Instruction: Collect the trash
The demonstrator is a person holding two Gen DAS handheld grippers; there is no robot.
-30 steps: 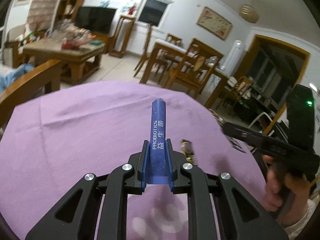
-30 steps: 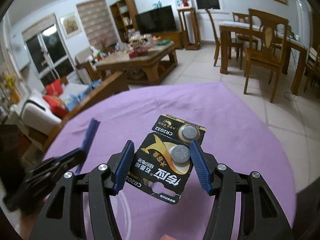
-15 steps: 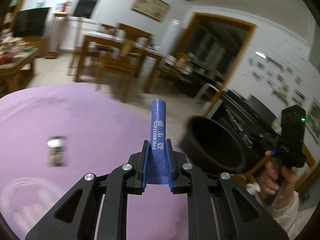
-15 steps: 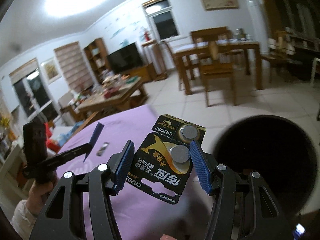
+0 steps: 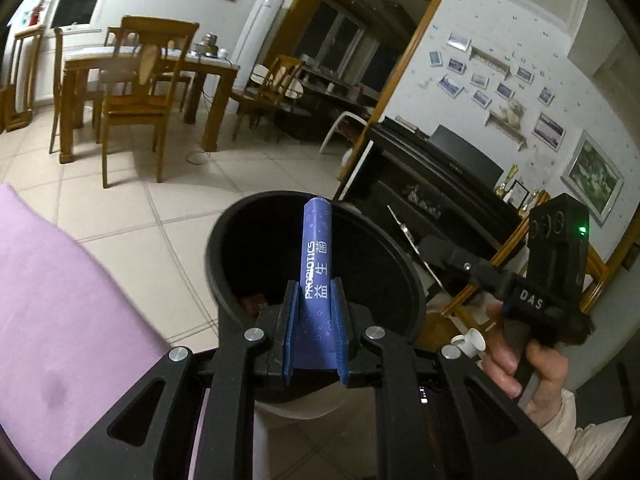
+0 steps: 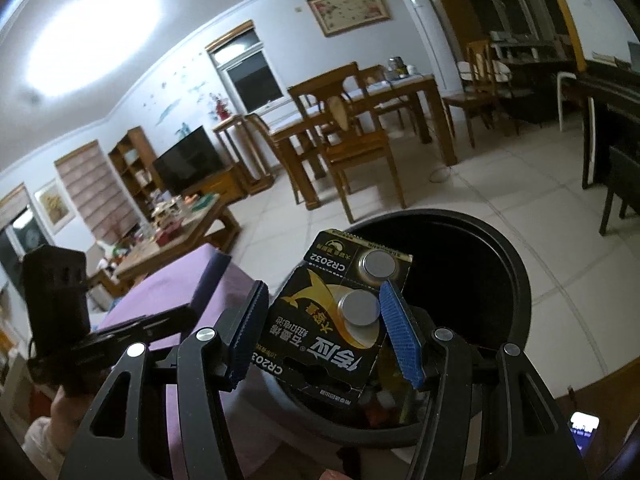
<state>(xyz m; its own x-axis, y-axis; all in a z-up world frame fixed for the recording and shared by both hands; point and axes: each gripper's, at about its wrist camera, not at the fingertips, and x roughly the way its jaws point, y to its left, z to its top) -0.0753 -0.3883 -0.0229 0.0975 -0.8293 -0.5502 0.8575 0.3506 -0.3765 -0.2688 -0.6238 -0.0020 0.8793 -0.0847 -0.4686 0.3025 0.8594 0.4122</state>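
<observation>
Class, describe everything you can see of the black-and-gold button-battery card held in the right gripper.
The black-and-gold button-battery card is flat printed card with a gold swoosh, Chinese lettering and "CR2032" markings, seen upside down. Two silver coin cells sit in it, and a hang slot is cut near its bottom edge. The right gripper clamps its side edges between blue ridged pads, holding it tilted above the round black bin.
</observation>
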